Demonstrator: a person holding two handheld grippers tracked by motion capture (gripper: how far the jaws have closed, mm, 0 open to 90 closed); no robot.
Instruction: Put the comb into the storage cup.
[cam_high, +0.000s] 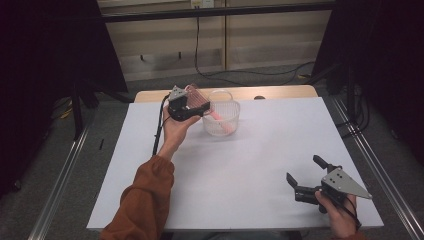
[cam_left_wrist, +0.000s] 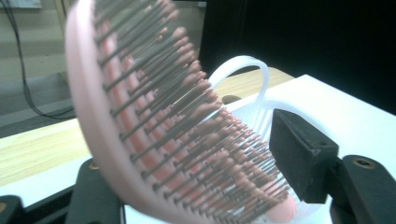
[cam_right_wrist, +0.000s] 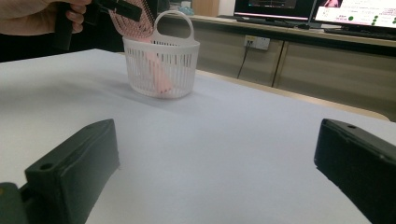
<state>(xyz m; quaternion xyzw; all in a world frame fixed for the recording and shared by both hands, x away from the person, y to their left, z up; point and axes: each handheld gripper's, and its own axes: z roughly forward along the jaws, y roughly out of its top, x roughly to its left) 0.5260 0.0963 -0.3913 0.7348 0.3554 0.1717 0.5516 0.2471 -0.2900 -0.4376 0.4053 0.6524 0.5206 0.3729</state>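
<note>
step: dropping the pink hairbrush (cam_high: 202, 106) into the white basket (cam_high: 221, 125), prob near the end imo
brush: handle end already down inside the basket, head w/ bristles sticking out over the rim, tilted
left gripper (cam_high: 192, 109): jaws pinching the brush head
right gripper (cam_high: 306, 176): jaws spread wide, holding nothing, parked low over the table (cam_high: 260, 165) on the near right, well apart from the basket
next: lower a bit, let go gently so the basket doesn't tip

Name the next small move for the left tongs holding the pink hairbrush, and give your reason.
Probably open the left tongs: the pink hairbrush already stands handle-down inside the white basket, head leaning on the rim, so letting go should leave it there.
</note>
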